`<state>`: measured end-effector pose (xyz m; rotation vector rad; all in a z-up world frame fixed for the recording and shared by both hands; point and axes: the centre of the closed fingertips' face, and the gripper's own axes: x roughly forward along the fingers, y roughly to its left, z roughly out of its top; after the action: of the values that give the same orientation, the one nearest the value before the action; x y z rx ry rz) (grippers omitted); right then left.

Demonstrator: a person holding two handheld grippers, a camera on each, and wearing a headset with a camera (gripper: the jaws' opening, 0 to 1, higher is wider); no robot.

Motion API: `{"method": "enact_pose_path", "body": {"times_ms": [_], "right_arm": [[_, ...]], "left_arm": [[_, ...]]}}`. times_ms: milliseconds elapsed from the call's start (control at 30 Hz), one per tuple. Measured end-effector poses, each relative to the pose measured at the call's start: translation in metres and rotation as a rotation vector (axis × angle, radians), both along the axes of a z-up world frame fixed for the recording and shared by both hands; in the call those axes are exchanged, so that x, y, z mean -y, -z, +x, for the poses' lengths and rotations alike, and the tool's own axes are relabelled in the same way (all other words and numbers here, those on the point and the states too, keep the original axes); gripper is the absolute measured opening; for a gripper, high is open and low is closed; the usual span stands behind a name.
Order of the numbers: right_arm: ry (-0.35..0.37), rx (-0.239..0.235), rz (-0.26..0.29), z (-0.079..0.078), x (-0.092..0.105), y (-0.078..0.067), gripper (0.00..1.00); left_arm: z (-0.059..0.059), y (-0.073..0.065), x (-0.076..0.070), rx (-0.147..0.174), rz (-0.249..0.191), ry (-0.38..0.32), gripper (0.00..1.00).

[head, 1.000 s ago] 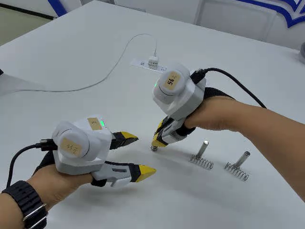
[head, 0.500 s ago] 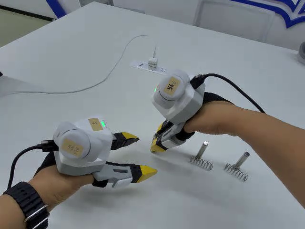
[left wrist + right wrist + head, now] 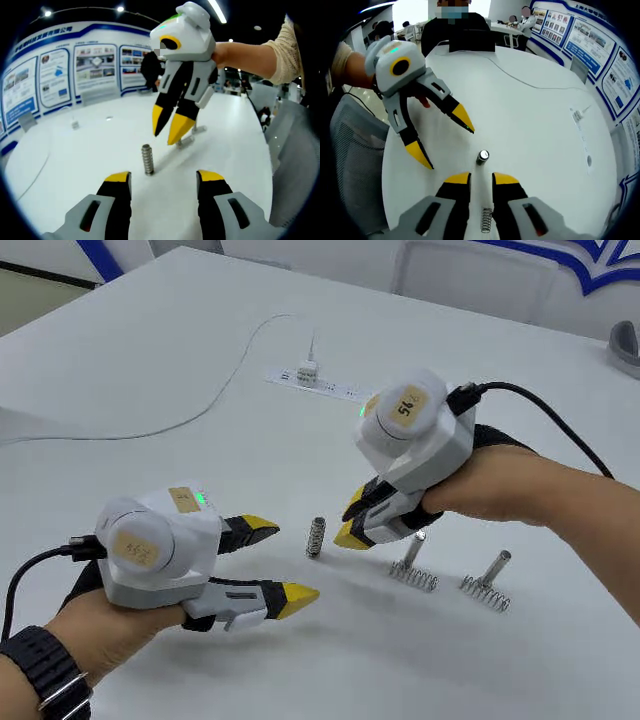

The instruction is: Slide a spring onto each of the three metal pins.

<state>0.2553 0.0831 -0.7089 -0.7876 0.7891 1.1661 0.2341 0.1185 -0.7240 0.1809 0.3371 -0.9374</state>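
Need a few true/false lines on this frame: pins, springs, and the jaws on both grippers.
1. A coiled metal spring sits around the upright metal pin between the two grippers. True.
2. The right gripper is clamped on that pin. False: its jaws are apart and empty, just beside the pin.
3. The left gripper has open, empty jaws. True.
4. All three pins carry springs. False: the other two pins are bare, and their springs lie on the white table at their feet.
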Motion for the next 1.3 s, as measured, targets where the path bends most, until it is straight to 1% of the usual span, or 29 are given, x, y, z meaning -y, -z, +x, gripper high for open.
{"method": "enact_pose_path", "body": {"times_ms": [200,233,433,567,700,800,867,967,1033,1100,1200,1300], "right_arm": [[0.012,0.002,0.015,-0.018,0.012,-0.005,0.18],[0.013,-0.002,0.02,-0.019,0.015,-0.003,0.18],[0.027,-0.016,0.01,-0.035,0.035,0.003,0.18],[0.058,-0.027,-0.009,-0.04,0.054,0.01,0.18],[0.115,-0.028,-0.016,-0.033,0.073,0.013,0.18],[0.144,-0.014,-0.039,-0.026,0.087,0.016,0.17],[0.159,-0.018,-0.033,-0.023,0.09,0.016,0.17],[0.17,-0.015,-0.048,-0.016,0.096,0.023,0.17],[0.173,-0.023,-0.049,-0.013,0.097,0.026,0.17],[0.178,-0.045,-0.039,-0.011,0.096,0.031,0.17],[0.169,-0.045,-0.066,-0.007,0.097,0.039,0.17],[0.177,-0.07,-0.057,-0.003,0.097,0.044,0.17]], "left_arm": [[-0.004,0.0,0.002,-0.001,0.0,0.01,0.53],[-0.004,0.0,0.002,-0.001,0.002,0.011,0.53],[-0.004,-0.002,0.003,0.0,-0.007,0.011,0.53],[-0.007,-0.001,0.005,0.001,-0.002,0.024,0.52],[-0.008,-0.001,0.006,-0.002,-0.006,0.027,0.52],[-0.01,-0.002,0.009,-0.004,-0.006,0.036,0.52],[-0.011,-0.001,0.01,-0.003,-0.005,0.041,0.52],[-0.012,-0.001,0.01,-0.005,-0.006,0.042,0.51],[-0.012,-0.001,0.01,-0.006,-0.006,0.041,0.51],[-0.012,0.0,0.01,-0.009,-0.004,0.04,0.5],[-0.013,0.0,0.009,-0.012,-0.004,0.039,0.5],[-0.015,0.001,0.009,-0.015,-0.002,0.04,0.49]]}}
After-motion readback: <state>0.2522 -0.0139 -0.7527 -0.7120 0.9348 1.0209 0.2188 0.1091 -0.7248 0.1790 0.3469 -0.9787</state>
